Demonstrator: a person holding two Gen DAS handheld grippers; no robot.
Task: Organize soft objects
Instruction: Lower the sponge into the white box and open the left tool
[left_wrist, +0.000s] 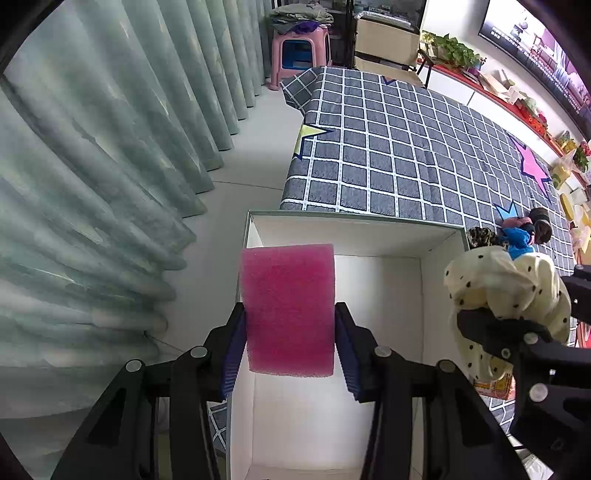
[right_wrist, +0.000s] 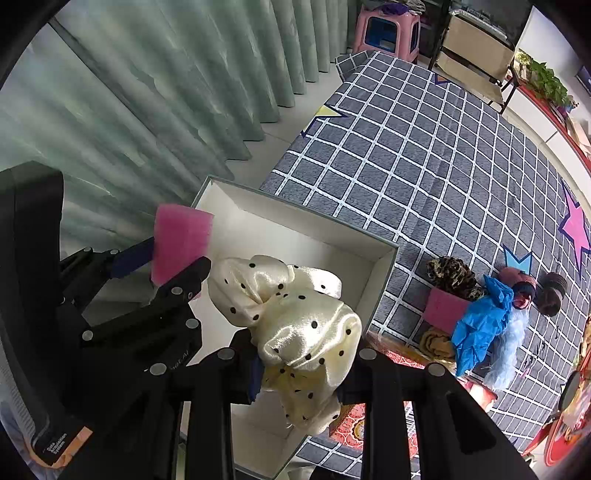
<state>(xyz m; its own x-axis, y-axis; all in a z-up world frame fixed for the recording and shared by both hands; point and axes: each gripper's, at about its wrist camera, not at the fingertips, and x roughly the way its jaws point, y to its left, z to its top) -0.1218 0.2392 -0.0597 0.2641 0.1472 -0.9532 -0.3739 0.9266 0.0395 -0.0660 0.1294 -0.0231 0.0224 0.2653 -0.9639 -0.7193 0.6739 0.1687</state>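
Holding: two soft things above the open white cardboard box (left_wrist: 439, 236), which stands on the grey checked mat (left_wrist: 406, 147).
Left gripper (left_wrist: 290, 334): pinching a pink rectangular foam sponge (left_wrist: 288, 310) by its two side faces, upright, over the left wall of the box.
Right gripper (right_wrist: 295, 363): pressed tight on a cream satin scrunchie with black dots (right_wrist: 295, 325), bunched between the jaws, over the right part of the box.
Box: white floor bare, nothing inside yet.
Waiting pile: leopard-print scrunchie (right_wrist: 452, 273), blue ruffled cloth piece (right_wrist: 480, 325), second pink sponge (right_wrist: 445, 310) and other soft bits, on the mat right of the box, well apart from both grippers.
Risk, sponge: released here, likely striking the left rim and tipping out onto the floor.
Risk, scrunchie: slippery satin clinging to a pad on release, or snagging on the right wall.
Risk, grippers: close together above the box, so possible bumping while lowering.
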